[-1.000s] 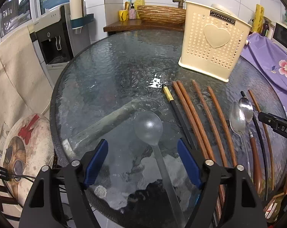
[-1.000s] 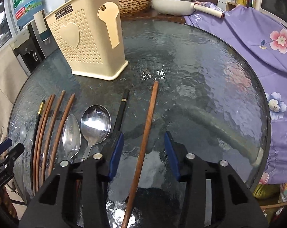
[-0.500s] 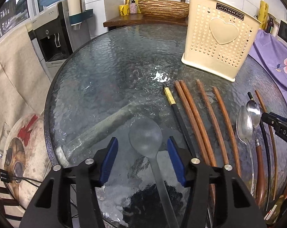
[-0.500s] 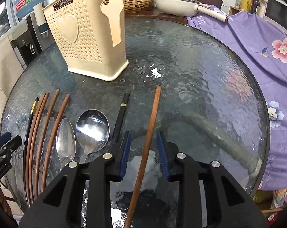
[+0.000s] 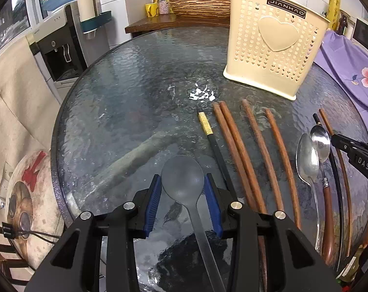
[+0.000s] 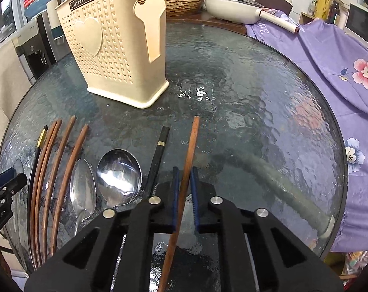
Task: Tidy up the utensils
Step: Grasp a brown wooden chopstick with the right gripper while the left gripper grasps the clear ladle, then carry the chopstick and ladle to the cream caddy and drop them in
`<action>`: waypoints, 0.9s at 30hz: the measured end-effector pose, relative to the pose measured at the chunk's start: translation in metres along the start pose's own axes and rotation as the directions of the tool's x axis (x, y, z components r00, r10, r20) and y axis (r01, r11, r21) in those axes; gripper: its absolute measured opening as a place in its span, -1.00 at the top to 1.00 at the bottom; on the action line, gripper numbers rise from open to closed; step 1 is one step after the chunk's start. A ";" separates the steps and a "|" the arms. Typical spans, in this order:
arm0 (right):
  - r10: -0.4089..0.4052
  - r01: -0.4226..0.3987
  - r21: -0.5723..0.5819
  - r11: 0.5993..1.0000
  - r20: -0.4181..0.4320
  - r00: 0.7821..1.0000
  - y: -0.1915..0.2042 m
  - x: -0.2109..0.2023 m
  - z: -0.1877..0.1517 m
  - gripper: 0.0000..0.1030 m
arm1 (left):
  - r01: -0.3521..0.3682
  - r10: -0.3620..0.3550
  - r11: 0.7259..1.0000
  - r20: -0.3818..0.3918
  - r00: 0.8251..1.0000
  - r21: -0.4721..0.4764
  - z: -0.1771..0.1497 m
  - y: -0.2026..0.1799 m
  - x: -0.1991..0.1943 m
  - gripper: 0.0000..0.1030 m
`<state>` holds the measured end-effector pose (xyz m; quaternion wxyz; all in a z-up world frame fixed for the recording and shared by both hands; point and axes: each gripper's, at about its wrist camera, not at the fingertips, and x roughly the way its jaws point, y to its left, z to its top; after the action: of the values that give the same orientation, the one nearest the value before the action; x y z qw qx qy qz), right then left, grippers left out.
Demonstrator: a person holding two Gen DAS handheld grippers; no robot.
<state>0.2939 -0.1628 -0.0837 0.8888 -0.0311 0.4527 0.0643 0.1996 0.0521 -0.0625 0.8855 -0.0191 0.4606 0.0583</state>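
Note:
My left gripper (image 5: 182, 182) is shut on the bowl of a translucent grey plastic spoon (image 5: 182, 178) that lies on the round glass table (image 5: 125, 102). My right gripper (image 6: 184, 175) is shut on a brown wooden chopstick (image 6: 190, 150) lying on the table. A cream perforated utensil holder (image 5: 274, 48) stands upright at the back; it also shows in the right wrist view (image 6: 118, 48). Between the grippers lie several brown chopsticks (image 5: 235, 150), two black chopsticks (image 6: 157, 160) and two metal spoons (image 6: 118, 175).
A purple flowered cloth (image 6: 342, 68) covers the table's right side. A wooden counter with a woven basket (image 5: 198, 3) and a white pan (image 6: 237, 9) stands behind the table. A water dispenser (image 5: 59, 48) stands at the left.
Both grippers have closed from wide open: the left around the plastic spoon's bowl, the right around the wooden chopstick. Both also moved slightly forward.

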 end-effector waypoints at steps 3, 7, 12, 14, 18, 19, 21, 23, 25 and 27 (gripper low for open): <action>0.010 -0.010 0.002 1.000 0.003 1.000 -0.001 0.001 0.000 0.83 | 0.011 -0.011 1.000 0.000 1.000 0.009 0.001 -0.002 0.001 0.31; 0.035 -0.035 0.021 0.999 0.008 0.999 -0.007 0.001 0.000 0.86 | 0.030 -0.030 0.999 0.005 1.000 0.023 0.003 -0.006 0.002 0.31; 0.092 -0.093 0.055 0.994 0.024 0.995 -0.015 0.000 0.003 0.86 | 0.062 -0.063 0.997 0.033 0.997 0.035 0.008 -0.008 0.000 0.31; 0.121 -0.125 0.067 0.990 0.049 0.991 -0.018 -0.004 0.005 0.86 | 0.071 -0.073 0.997 0.050 0.996 0.035 0.011 -0.007 -0.003 0.31; 0.200 -0.212 0.105 0.972 0.111 0.973 -0.027 -0.017 0.013 0.86 | 0.083 -0.085 0.996 0.097 0.992 0.031 0.017 -0.002 -0.012 0.31; 0.228 -0.243 0.113 0.964 0.132 0.965 -0.031 -0.021 0.015 0.86 | 0.088 -0.091 0.996 0.110 0.990 0.030 0.019 0.000 -0.015 0.31; 0.261 -0.283 0.120 0.952 0.169 0.950 -0.035 -0.030 0.019 0.86 | 0.101 -0.104 0.995 0.132 0.986 0.026 0.021 0.002 -0.020 0.31; 0.285 -0.312 0.117 0.943 0.199 0.938 -0.036 -0.039 0.022 0.86 | 0.110 -0.113 0.994 0.151 0.982 0.025 0.023 0.004 -0.025 0.31; 0.318 -0.347 0.102 0.932 0.226 0.921 -0.037 -0.051 0.025 0.86 | 0.118 -0.121 0.993 0.175 0.977 0.030 0.026 0.005 -0.032 0.31; 0.330 -0.359 0.081 0.930 0.251 0.910 -0.035 -0.063 0.024 0.86 | 0.125 -0.129 0.992 0.194 0.972 0.033 0.027 0.004 -0.039 0.31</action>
<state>0.2816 -0.2001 -0.0189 0.9105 0.1128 0.3469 0.1950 0.1989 0.0549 -0.0154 0.9285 -0.0334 0.3698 -0.0017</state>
